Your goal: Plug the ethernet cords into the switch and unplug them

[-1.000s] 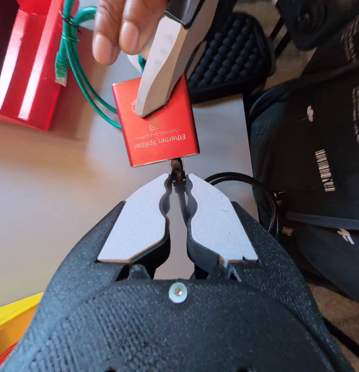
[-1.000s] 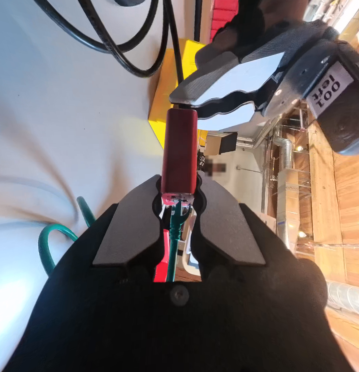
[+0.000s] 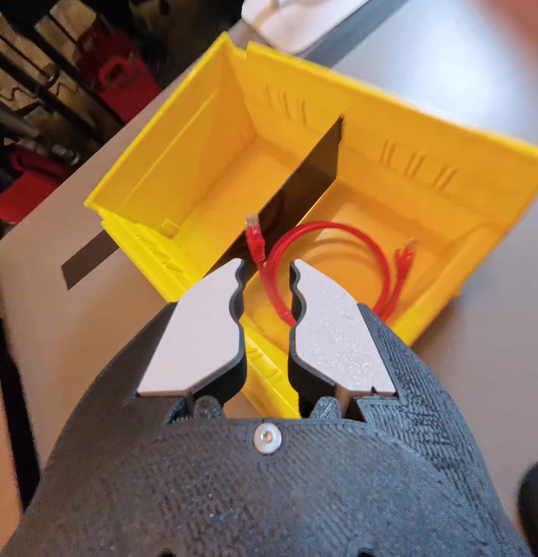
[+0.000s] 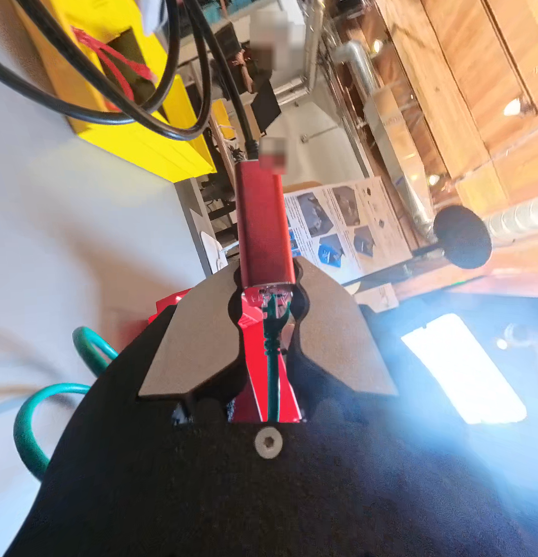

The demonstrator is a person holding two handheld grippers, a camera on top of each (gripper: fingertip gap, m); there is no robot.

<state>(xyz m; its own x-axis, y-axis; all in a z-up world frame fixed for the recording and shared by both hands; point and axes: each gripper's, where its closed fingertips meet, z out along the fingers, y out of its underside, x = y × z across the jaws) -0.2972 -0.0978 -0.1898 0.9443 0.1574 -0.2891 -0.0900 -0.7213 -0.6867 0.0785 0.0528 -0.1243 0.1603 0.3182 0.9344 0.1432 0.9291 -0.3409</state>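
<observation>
Switch (image 4: 263,229) clamped in right claw (image 4: 266,278), left claw (image 3: 266,265) parted

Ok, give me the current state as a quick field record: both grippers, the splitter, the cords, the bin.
left gripper: open, empty, above the yellow bin
right gripper: shut on the red ethernet splitter
green ethernet cord: plugged into the splitter's near end
black cable: attached at the splitter's far end
red ethernet cord: coiled, unplugged, in one compartment of the bin
yellow bin: on the table, split by a black divider; the other compartment looks empty
</observation>
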